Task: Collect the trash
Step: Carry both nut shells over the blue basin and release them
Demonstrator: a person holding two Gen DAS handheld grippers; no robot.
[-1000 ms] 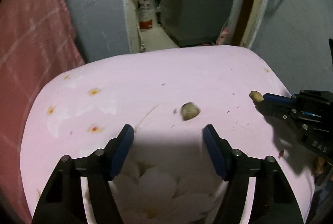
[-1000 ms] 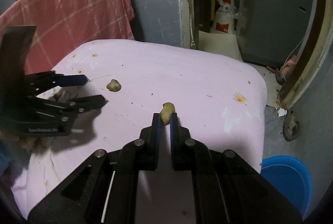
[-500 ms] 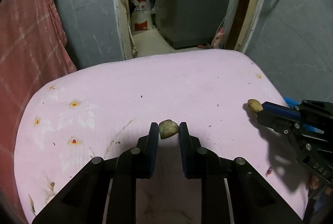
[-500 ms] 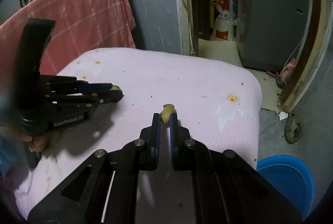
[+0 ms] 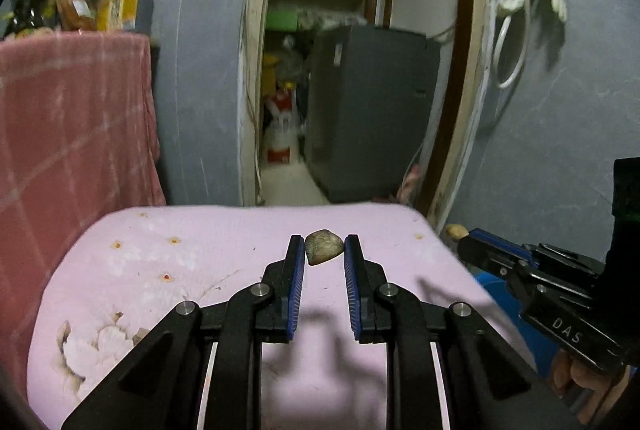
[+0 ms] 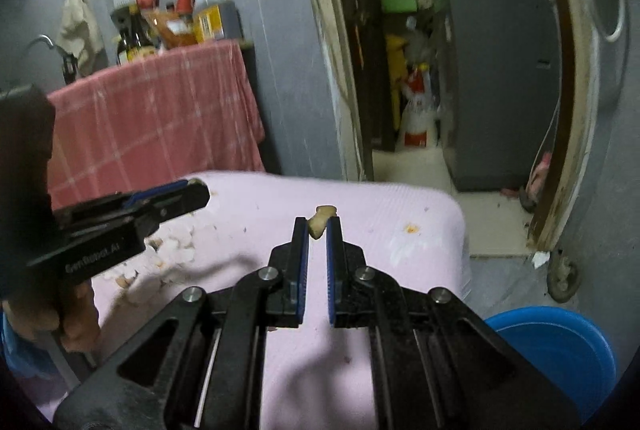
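Left gripper [image 5: 323, 250] clamps brownish lump [image 5: 324, 246] above pink table cover [image 5: 160, 270]. Right gripper [image 6: 318, 226] clamps small yellowish scrap [image 6: 320, 220]; blue bucket [image 6: 560, 346] beside table.

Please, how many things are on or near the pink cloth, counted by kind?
Trash scraps held in grippers: 2, a greyish one and a yellowish one
Grippers: 2, left and right
Blue tub: 1
Total: 5

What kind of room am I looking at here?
Probably a cramped home kitchen or living space: sauce bottles on a cloth-draped counter, a pink-covered table, and a storeroom doorway with a grey appliance.
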